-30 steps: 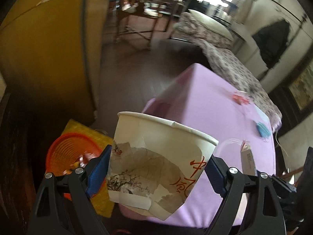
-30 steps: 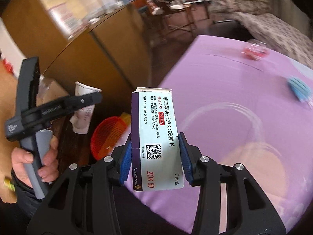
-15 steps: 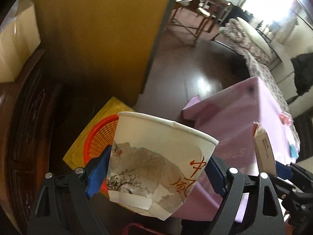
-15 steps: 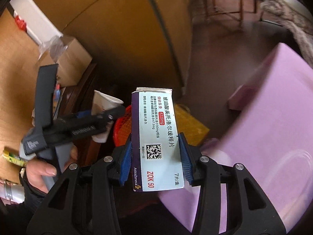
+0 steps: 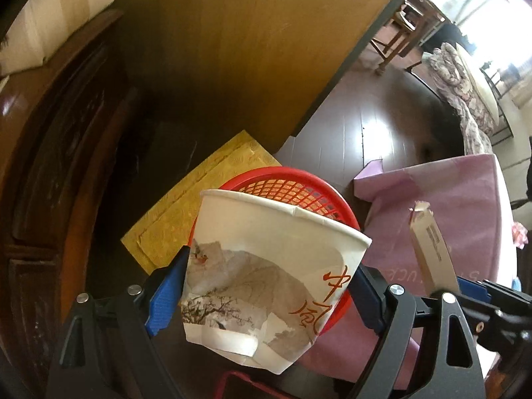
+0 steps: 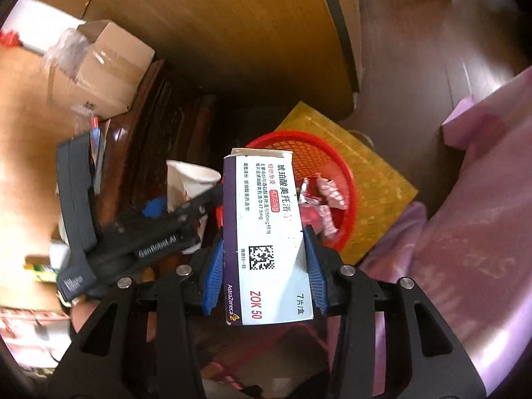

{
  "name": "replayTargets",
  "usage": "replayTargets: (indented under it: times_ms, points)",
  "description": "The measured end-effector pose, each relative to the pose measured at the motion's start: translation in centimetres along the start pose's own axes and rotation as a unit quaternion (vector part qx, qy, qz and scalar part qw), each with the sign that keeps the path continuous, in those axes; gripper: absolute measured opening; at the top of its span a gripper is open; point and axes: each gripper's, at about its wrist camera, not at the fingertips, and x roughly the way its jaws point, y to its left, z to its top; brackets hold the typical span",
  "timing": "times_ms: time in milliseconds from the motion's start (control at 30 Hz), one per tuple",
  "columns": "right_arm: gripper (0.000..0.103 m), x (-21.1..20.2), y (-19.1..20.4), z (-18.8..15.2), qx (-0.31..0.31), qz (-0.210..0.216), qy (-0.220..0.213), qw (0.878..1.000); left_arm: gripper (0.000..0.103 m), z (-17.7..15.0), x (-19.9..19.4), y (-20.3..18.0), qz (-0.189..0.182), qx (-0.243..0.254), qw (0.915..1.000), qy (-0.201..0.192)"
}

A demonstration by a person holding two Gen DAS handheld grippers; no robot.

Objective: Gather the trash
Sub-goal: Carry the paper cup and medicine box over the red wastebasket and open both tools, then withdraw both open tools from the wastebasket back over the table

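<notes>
Left tool [image 5: 266,296] clenches the paper cup [image 5: 272,276] and right tool [image 6: 262,266] grips the medicine box [image 6: 266,232], both poised above the red basket [image 6: 332,179] for dropping.

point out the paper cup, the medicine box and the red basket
paper cup [image 5: 266,266], left wrist view, printed side wall
medicine box [image 6: 266,232], right wrist view, front label by the square code
red basket [image 6: 345,179], right wrist view, right rim
</notes>
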Motion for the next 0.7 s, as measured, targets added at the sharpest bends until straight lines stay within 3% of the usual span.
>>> replayTargets:
  times_ms: [233,333,700]
  points:
    - [0.047,1.5,-0.2,0.9,0.034,0.020,0.001,0.999,0.086,0.7,0.5,0.5,-0.002,-0.018,0.9998,0.003]
    - [0.053,2.0,-0.5,1.2,0.044,0.032,0.018,0.998,0.087,0.8,0.8,0.4,-0.005,-0.028,0.9995,0.014]
    - [0.053,-3.0,-2.5,-0.4,0.050,0.023,-0.033,0.998,0.090,0.1,0.3,-1.4,0.001,-0.017,0.9995,0.025]
